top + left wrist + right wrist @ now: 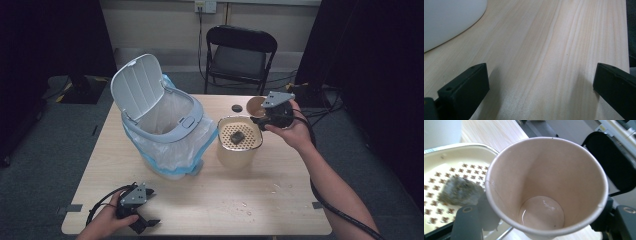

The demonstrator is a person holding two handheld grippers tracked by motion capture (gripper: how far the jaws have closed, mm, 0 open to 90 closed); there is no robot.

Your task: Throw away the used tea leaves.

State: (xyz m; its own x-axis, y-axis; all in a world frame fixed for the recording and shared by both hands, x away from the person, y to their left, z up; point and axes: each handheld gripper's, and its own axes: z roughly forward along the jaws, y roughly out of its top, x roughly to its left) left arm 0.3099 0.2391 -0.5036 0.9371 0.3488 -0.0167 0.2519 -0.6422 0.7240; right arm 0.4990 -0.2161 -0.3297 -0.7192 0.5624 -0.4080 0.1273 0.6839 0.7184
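The right tool (541, 220) pinches a paper cup (546, 185) near the counter's (200, 200) far edge; the left tool (541, 85) rests spread at its near-left corner.

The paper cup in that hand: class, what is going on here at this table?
A person holds the paper cup in the right gripper, fingers shut on it, raised beside the cream strainer bin. A soggy tea bag lies on the bin's perforated tray, and a little liquid sits in the cup's bottom. The left gripper rests open at the near table edge, holding nothing. The lined trash can stands with its lid up, and a small dark lid lies behind the bin.
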